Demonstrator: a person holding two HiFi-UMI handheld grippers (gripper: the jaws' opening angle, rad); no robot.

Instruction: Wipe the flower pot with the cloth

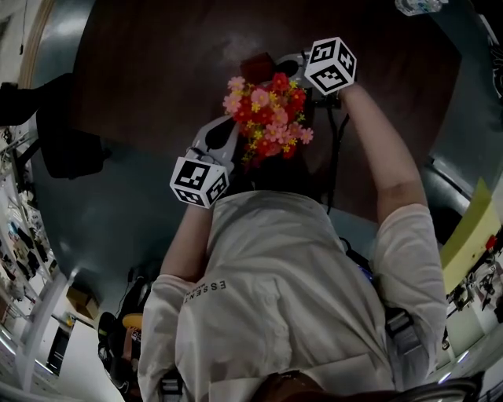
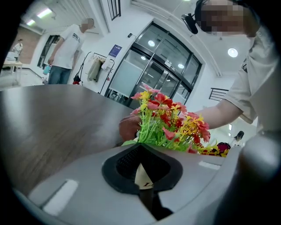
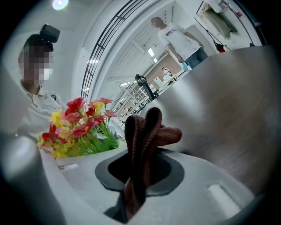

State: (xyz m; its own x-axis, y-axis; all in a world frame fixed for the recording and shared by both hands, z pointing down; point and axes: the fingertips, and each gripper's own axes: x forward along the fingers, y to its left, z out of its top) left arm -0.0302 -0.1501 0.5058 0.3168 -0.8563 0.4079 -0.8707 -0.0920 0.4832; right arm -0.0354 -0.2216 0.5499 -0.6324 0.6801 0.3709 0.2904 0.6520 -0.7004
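A bunch of red, pink and yellow artificial flowers (image 1: 267,118) hides the flower pot from the head view. My left gripper (image 1: 238,145) reaches in from the lower left. In the left gripper view it (image 2: 142,176) is shut on a thin cream piece with dark print (image 2: 142,175), apparently the pot's edge, with the flowers (image 2: 169,121) just beyond. My right gripper (image 1: 275,71) comes in from the far right, shut on the dark red cloth (image 1: 257,67). In the right gripper view the cloth (image 3: 142,132) stands up in folds from the right gripper (image 3: 135,178), to the right of the flowers (image 3: 79,125).
The flowers stand over a round dark wooden table (image 1: 157,63). A black chair (image 1: 67,133) stands at the left and a plastic bottle (image 1: 416,6) lies at the table's far right. A person (image 2: 66,48) stands in the background.
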